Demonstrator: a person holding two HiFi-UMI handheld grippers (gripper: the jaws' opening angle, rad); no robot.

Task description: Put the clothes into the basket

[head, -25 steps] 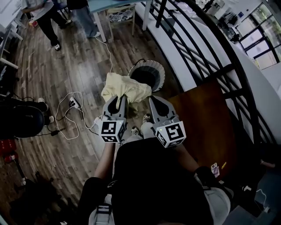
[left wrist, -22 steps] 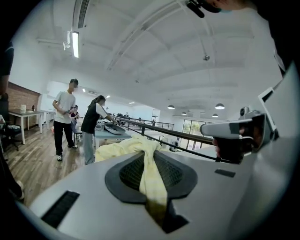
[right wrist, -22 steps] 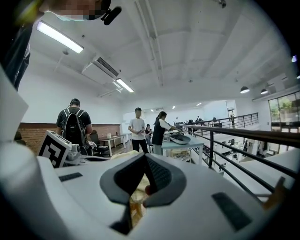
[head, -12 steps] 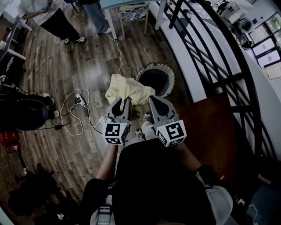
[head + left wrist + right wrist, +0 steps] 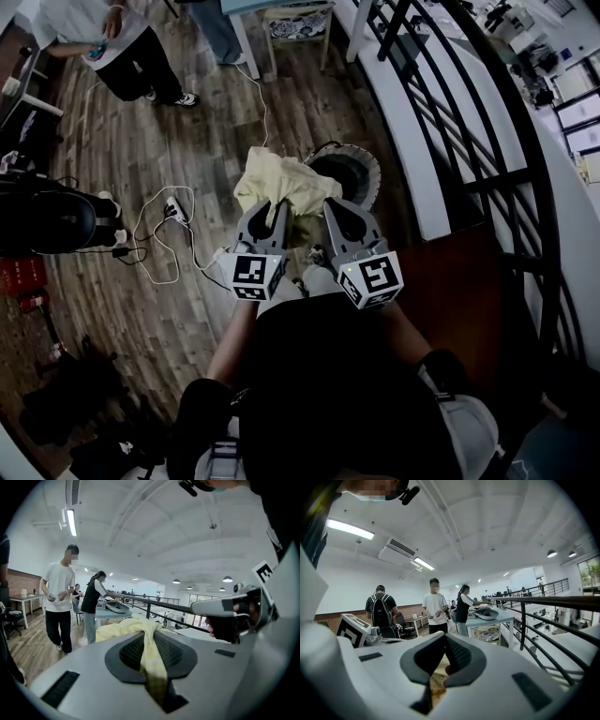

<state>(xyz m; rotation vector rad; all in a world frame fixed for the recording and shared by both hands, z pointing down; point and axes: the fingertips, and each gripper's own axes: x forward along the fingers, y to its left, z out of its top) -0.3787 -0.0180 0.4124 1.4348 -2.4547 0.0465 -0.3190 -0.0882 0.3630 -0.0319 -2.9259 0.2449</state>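
A pale yellow garment (image 5: 281, 183) hangs bunched in front of me, above the wooden floor. My left gripper (image 5: 270, 206) is shut on its near left part, and yellow cloth (image 5: 151, 653) runs pinched between the pads. My right gripper (image 5: 332, 204) is shut on the near right part, with a strip of fabric (image 5: 435, 679) showing between its jaws. The round basket (image 5: 373, 173), light-rimmed and dark inside, stands on the floor just beyond and to the right of the garment, which overlaps its left edge in the head view.
A black railing (image 5: 487, 122) curves along the right, with a brown wooden table (image 5: 459, 291) beside me. A power strip with white cables (image 5: 173, 208) lies on the floor at left, near a black chair (image 5: 47, 220). People (image 5: 122, 47) stand farther off.
Both grippers have moved forward together with the yellow garment still held. The basket now lies closer and the garment overlaps its left edge.
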